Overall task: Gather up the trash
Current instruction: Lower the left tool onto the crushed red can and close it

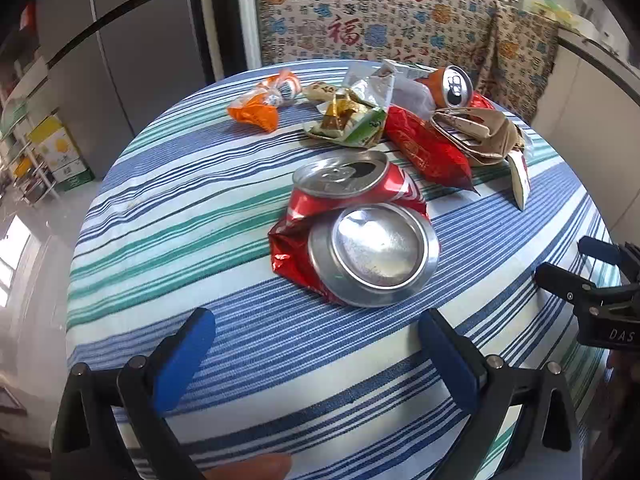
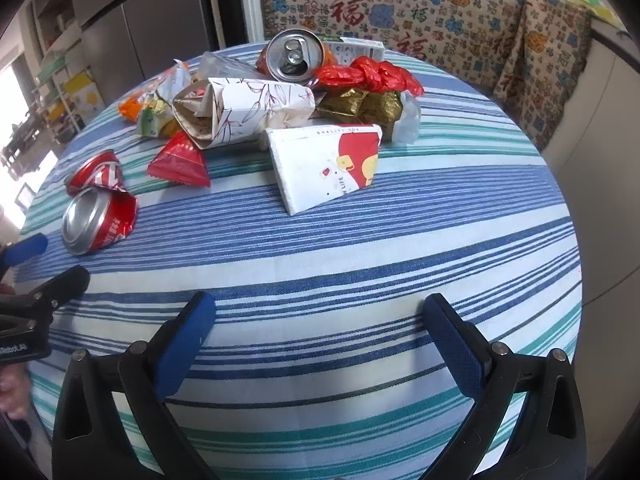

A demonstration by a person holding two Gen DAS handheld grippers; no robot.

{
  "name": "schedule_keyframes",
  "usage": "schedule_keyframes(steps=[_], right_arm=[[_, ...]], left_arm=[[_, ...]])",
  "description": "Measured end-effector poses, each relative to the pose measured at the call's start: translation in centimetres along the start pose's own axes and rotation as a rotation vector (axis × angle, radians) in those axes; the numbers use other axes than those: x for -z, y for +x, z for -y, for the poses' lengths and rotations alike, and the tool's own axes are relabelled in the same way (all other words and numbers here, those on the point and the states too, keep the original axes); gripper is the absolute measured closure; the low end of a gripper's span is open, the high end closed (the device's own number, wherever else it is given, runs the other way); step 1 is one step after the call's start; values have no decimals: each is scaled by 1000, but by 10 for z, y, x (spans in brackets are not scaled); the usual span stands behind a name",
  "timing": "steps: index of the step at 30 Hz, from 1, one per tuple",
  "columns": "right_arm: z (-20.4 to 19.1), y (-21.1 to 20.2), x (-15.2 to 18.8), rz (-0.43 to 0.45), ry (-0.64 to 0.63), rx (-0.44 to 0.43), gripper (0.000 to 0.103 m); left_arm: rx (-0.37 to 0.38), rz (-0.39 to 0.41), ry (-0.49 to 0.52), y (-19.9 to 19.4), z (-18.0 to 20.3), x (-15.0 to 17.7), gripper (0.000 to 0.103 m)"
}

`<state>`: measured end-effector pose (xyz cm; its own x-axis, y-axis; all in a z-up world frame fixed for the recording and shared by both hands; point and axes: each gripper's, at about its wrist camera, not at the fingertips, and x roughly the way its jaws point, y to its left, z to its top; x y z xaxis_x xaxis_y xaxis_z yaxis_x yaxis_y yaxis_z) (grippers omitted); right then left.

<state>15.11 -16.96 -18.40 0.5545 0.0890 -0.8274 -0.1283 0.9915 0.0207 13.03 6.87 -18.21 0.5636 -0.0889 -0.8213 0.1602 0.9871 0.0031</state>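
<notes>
On the striped table (image 1: 240,360), seen from the left wrist, a crushed red can (image 1: 356,228) lies just ahead of the left gripper (image 1: 316,356), whose jaws are spread wide and hold nothing. The can looks light, thin-walled and slick, with sharp creases; its folded waist seems the best place to pinch, not the round base facing the camera. Bare cloth lies around it, while an orange wrapper (image 1: 260,104) and a red packet (image 1: 428,148) sit farther back. From the right wrist, the right gripper (image 2: 320,340) hovers with jaws spread and empty over open cloth. A white carton (image 2: 328,164) lies nearest, probably light and stiff enough to take across its flat sides. Behind it a paper box (image 2: 244,112) and orange can (image 2: 294,56) crowd together, so there is little room there.
</notes>
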Motion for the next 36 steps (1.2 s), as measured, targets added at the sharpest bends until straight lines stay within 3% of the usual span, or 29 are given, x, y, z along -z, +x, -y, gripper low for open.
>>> schedule_keyframes(steps=[4, 10, 17, 20, 25, 30, 36], right_arm=[[1, 0, -1, 15, -15, -8, 0], [3, 0, 1, 24, -15, -7, 0], [21, -1, 2, 31, 3, 5, 0], [28, -2, 3, 30, 20, 13, 0], [30, 1, -1, 39, 21, 12, 0], [24, 6, -18, 40, 5, -33, 1], [16, 13, -45, 64, -34, -62, 0]], left_arm=[[74, 0, 99, 6, -9, -11, 0], [201, 13, 152, 17, -14, -33, 0], [472, 1, 340, -5, 24, -9, 0], [437, 28, 353, -15, 27, 2, 0], [350, 40, 133, -4, -8, -34, 0], [327, 22, 174, 17, 1, -67, 0], [448, -43, 173, 38, -3, -83, 2]])
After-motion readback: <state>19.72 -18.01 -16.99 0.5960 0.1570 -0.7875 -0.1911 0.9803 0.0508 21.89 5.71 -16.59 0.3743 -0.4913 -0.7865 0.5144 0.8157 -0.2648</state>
